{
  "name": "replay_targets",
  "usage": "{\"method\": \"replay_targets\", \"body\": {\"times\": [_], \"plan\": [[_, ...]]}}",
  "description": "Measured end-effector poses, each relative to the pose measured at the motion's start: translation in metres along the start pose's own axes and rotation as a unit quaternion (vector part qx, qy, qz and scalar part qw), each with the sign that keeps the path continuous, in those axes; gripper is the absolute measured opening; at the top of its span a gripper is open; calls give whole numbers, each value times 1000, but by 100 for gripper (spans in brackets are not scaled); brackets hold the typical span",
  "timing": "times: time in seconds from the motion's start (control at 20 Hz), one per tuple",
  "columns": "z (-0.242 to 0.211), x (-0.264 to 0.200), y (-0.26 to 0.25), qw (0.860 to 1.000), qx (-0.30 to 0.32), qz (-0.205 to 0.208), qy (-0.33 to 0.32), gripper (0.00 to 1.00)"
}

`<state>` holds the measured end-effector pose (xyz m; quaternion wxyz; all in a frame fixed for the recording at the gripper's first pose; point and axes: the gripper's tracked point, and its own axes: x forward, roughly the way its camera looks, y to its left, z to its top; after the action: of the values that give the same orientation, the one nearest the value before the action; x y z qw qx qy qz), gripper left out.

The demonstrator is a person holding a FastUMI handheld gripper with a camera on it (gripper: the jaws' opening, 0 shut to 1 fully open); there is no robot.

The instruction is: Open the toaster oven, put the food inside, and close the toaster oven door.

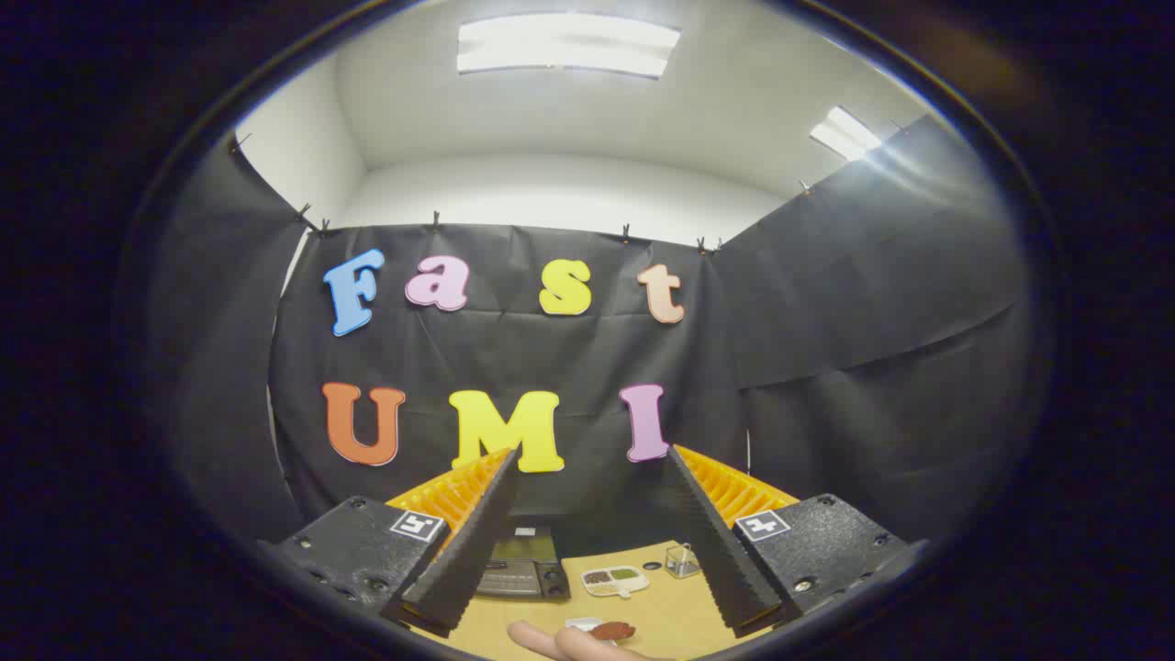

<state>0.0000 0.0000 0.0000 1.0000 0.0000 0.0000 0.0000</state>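
1. Nearest to me are my gripper's [592, 464] two fingers [468, 542], rising from the bottom of the view and spread wide apart, with nothing between them and nothing touching either one.
2. Each finger carries a ribbed inner face and a small square marker on its base block.
3. Just below and between the finger bases, at the near edge of the worktop [665, 610], a person's fingertips [560, 641] reach in beside a small reddish-brown piece of food [612, 631] that seems to sit on something white; I cannot tell whether the fingertips touch it.
4. Beyond that, toward the middle of the wooden worktop, lies a white divided dish [614, 579] with dark and greenish contents in its compartments.
5. To the right of the dish, close to my right finger, stands a small clear container [681, 560].
6. A small dark dot [652, 565] sits on the worktop between the dish and the clear container.
7. The toaster oven [523, 565] stands at the far left part of the worktop, just beside my left finger and partly hidden by it; it is dark, seen from above and small, so I cannot tell whether its door is open or closed.
8. Behind the worktop hangs the booth's black cloth wall [826, 367], clipped along its top edge, with a white wall and ceiling lights [565, 44] above.
9. My gripper is tilted upward, well above the worktop and apart from everything on it.
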Motion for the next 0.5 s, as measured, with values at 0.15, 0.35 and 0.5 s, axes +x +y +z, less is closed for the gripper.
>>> {"method": "replay_targets", "body": {"times": [0.15,0.35,0.5], "plan": [[3,0,2,1000,-9,-1,-2,100],[0,3,5,1000,-7,-3,5,100],[-5,10,5,1000,-8,-6,14,100]]}}
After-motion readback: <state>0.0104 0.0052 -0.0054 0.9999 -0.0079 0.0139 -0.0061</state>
